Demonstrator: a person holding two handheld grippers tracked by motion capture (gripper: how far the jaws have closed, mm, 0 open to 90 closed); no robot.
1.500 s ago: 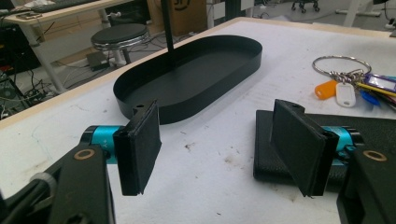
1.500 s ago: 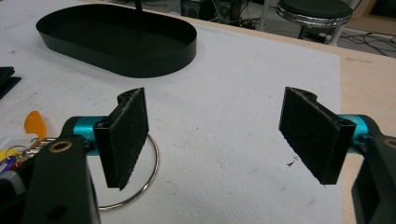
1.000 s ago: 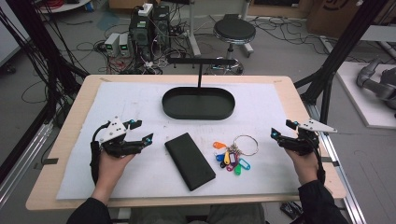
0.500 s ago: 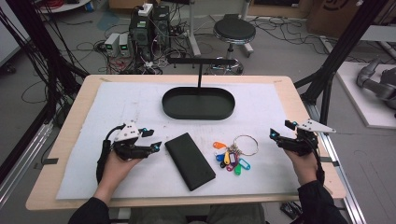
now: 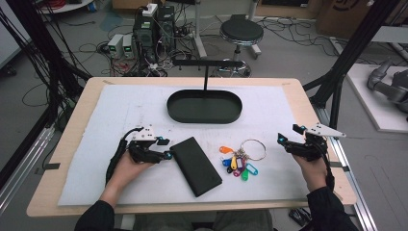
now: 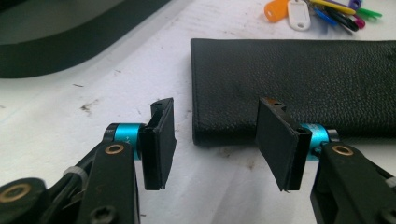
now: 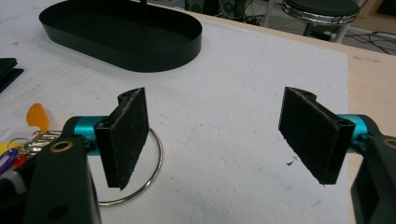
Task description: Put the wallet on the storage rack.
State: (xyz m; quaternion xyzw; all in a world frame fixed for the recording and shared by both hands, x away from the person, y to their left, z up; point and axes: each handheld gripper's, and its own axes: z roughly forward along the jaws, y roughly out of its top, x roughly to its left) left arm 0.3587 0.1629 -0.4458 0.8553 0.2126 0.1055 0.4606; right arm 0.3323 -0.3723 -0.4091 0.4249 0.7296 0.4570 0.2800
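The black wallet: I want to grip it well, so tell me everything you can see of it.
The wallet is a long, flat, black rectangle with a pebbled, leather-like surface and rounded corners. It lies closed and flat on the white mat, set at a slant, between the left gripper and the bunch of keys. The open left gripper stands at its near end, one jaw over the corner; contact is unclear. Nothing else touches it.

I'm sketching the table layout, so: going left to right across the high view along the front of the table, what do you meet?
left gripper → black wallet → bunch of coloured key tags on a metal ring → right gripper. The black oval tray lies farther back, above the wallet and keys.
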